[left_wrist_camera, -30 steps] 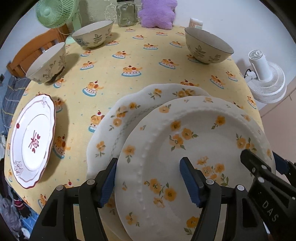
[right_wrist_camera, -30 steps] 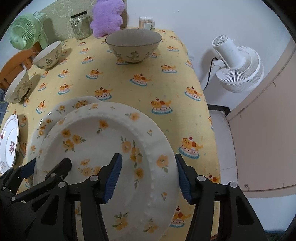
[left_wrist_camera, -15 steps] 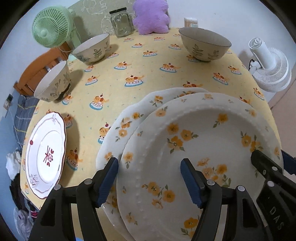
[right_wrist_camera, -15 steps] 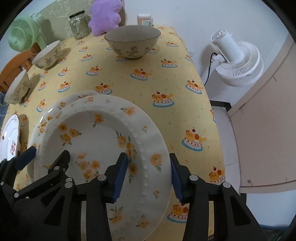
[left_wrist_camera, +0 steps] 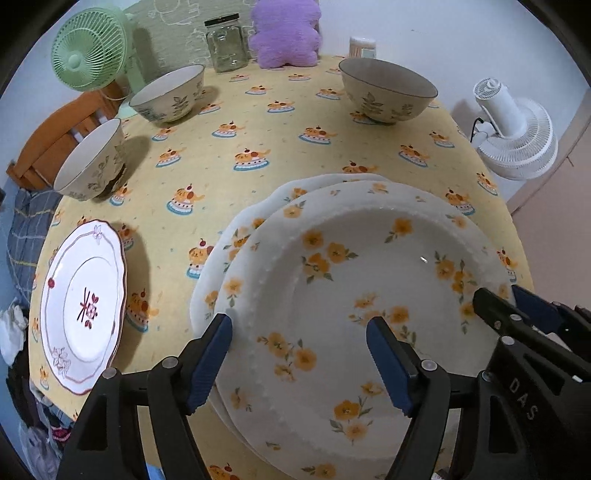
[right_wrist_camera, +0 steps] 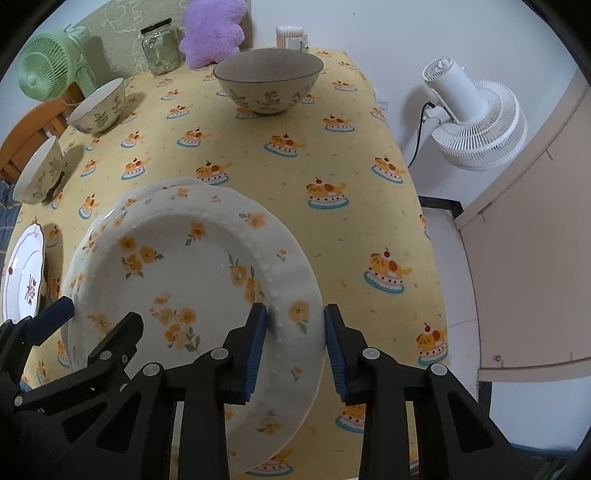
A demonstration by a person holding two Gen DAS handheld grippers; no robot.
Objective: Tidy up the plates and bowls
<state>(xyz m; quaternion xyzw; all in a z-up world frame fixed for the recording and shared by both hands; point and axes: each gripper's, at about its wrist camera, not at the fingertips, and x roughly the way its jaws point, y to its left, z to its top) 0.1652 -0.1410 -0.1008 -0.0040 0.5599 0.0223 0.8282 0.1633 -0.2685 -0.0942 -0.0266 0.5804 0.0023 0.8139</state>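
Observation:
A beaded plate with orange flowers point(left_wrist_camera: 369, 280) lies on a scalloped flowered plate point(left_wrist_camera: 236, 236) on the yellow tablecloth. My left gripper point(left_wrist_camera: 299, 350) is open, its fingers straddling the beaded plate's left rim. My right gripper point(right_wrist_camera: 293, 332) has narrowed around the plate's right rim point(right_wrist_camera: 295, 295), with the left pad at the rim and a small gap at the right pad. A red-trimmed white plate point(left_wrist_camera: 83, 306) lies at the left. Three leaf-patterned bowls stand apart: one far right point(left_wrist_camera: 388, 92), two at the left point(left_wrist_camera: 168, 94) point(left_wrist_camera: 92, 160).
A glass jar point(left_wrist_camera: 225, 44), a purple plush point(left_wrist_camera: 284, 33) and a green fan point(left_wrist_camera: 90, 55) stand at the table's far edge. A white floor fan point(right_wrist_camera: 476, 122) and a beige cabinet point(right_wrist_camera: 535, 258) are off the table's right side. A wooden chair point(left_wrist_camera: 51, 140) is at the left.
My right gripper's jaws have closed in around the beaded plate's right rim. Both grippers have pulled back and risen a little. The left gripper has stayed open.

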